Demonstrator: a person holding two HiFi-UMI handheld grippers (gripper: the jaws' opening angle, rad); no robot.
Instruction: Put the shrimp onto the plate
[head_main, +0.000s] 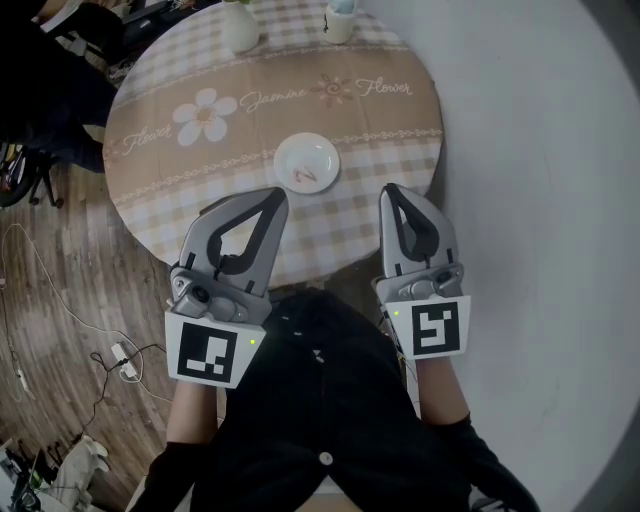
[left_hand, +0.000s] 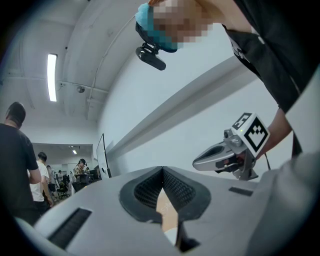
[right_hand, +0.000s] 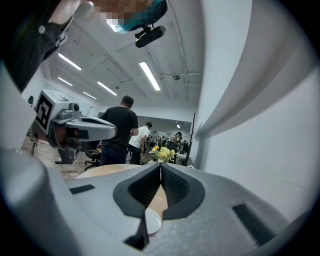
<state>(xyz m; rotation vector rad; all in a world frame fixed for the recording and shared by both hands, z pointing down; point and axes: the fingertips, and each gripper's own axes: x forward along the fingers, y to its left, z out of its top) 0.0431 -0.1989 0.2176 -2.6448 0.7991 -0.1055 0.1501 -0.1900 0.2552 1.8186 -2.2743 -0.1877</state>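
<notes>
A small white plate (head_main: 318, 150) sits near the front of the round table (head_main: 200, 175), and a pale pink shrimp (head_main: 307, 177) lies on its near side. My left gripper (head_main: 277, 194) hangs shut and empty just short of the table's front edge, to the plate's near left. Level with it on the plate's near right is my right gripper (head_main: 389, 190), also shut with nothing in it. In the right gripper view a sliver of the plate (right_hand: 151, 221) shows below the closed jaws (right_hand: 160, 168). The left gripper view shows its jaws (left_hand: 162, 171) pressed together and tilted upward.
A white vase (head_main: 238, 26) and a cup (head_main: 340, 22) stand at the table's far edge. Yellow flowers (right_hand: 164, 152) show in the right gripper view. Cables and a power strip (head_main: 124, 364) lie on the wood floor at left. People stand in the background (right_hand: 119, 130).
</notes>
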